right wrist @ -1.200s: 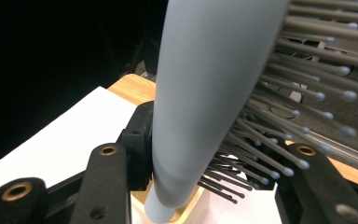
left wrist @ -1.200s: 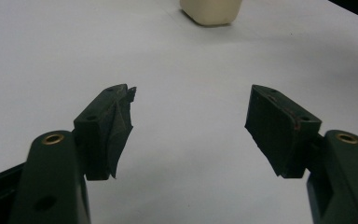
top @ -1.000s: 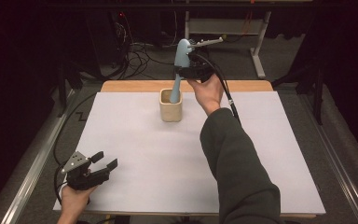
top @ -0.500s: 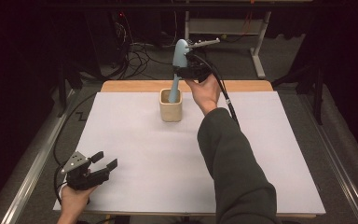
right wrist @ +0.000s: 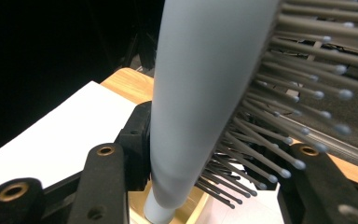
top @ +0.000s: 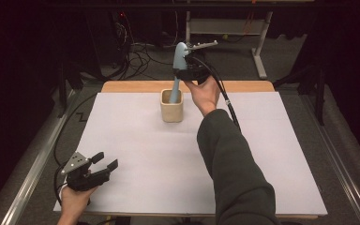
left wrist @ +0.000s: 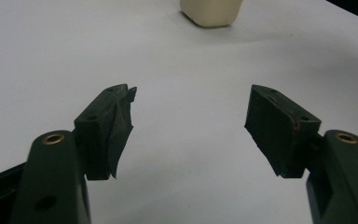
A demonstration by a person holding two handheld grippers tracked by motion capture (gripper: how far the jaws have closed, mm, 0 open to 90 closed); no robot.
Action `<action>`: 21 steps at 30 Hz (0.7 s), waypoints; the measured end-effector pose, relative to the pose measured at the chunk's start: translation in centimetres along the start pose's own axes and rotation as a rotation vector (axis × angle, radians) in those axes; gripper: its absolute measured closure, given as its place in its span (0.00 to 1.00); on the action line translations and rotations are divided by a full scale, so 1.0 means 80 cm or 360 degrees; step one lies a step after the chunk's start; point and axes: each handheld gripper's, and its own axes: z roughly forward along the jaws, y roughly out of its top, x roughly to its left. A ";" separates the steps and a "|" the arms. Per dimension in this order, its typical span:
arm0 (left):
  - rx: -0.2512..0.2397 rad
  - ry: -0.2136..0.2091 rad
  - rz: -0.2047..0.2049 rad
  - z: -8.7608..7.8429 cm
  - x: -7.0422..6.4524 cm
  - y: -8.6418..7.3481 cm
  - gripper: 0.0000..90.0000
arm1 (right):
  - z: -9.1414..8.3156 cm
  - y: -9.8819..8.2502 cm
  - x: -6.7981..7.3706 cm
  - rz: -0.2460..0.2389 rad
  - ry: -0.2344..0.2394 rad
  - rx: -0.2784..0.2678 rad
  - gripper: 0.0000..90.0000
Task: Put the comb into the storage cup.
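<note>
Hairbrush [top: 178, 65] stands handle-down in the beige cup [top: 172, 107] at the counter's [top: 136, 140] far side, your right gripper [top: 187, 74] clamped on it just below the bristles (pads on back and bristle face). Placing step looks nearly done; next, open and withdraw without tipping the cup. Your left gripper [top: 104, 161] rests near the front-left corner, jaws wide, empty.

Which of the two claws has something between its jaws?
The right claw, at the table's far edge, clamps a pale blue hairbrush whose handle stands in the beige cup. The left claw, near the front-left corner, is open.
</note>
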 end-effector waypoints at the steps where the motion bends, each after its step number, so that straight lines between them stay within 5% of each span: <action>1: 0.0000 0.0000 0.0001 0.000 0.000 0.000 0.36 | 0.001 -0.001 0.000 0.0000 0.0004 0.0000 0.58; 21: 0.0004 0.0004 0.0007 0.000 0.000 0.000 0.36 | 0.014 -0.018 -0.003 0.0030 -0.0005 0.0054 0.57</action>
